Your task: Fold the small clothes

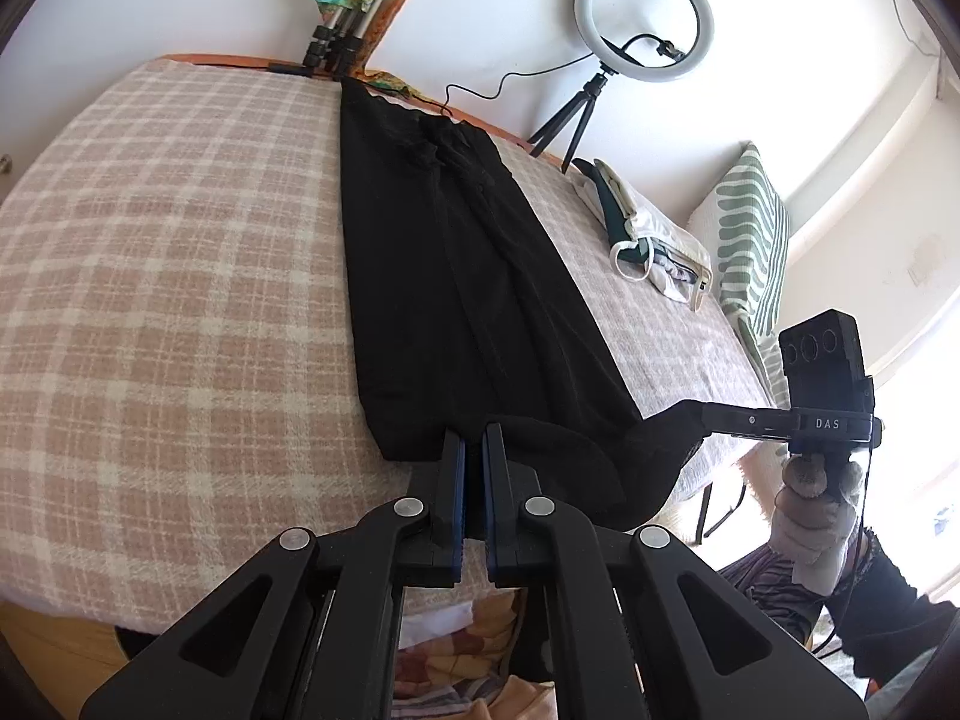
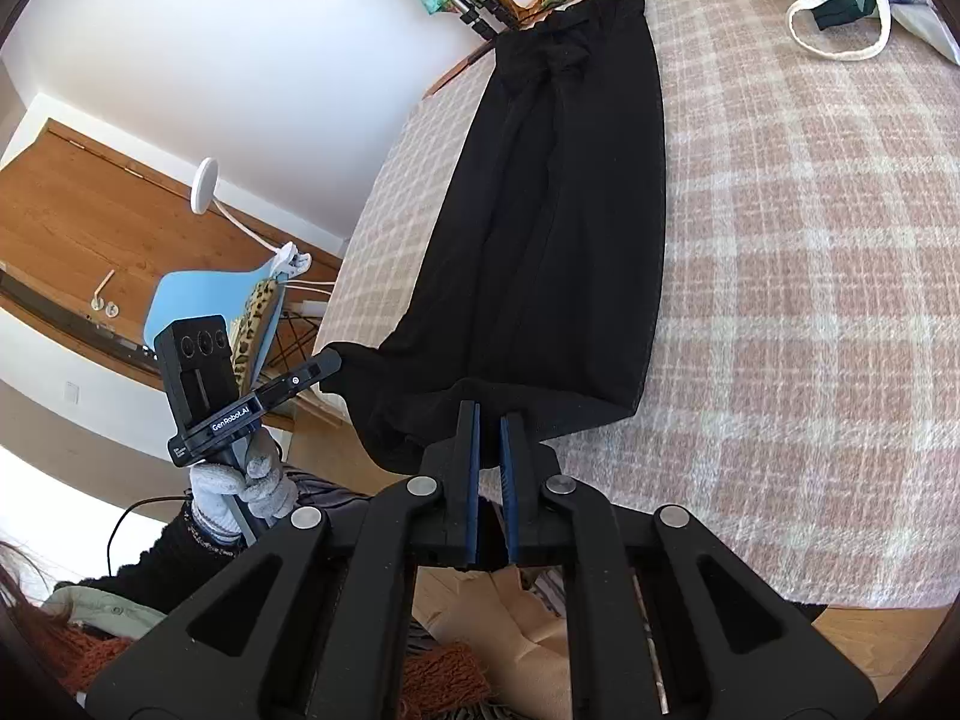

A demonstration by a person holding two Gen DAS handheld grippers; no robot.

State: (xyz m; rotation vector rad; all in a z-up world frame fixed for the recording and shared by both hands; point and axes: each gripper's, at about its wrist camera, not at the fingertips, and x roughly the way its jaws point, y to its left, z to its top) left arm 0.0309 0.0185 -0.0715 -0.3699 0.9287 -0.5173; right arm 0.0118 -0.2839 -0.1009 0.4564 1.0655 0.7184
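Observation:
A long black garment lies stretched along a pink-and-white checked bed cover. Its near end is lifted off the bed edge. My left gripper is shut on the near hem, with black cloth between the blue pads. My right gripper shows at the right of the left wrist view, shut on the hem's other corner. In the right wrist view the garment runs away from my right gripper, which pinches its hem; my left gripper holds the left corner.
A pile of pale and dark green clothes lies on the bed's right side, beside a green striped pillow. A ring light on a tripod stands behind the bed. A blue chair and wooden doors are left of the bed.

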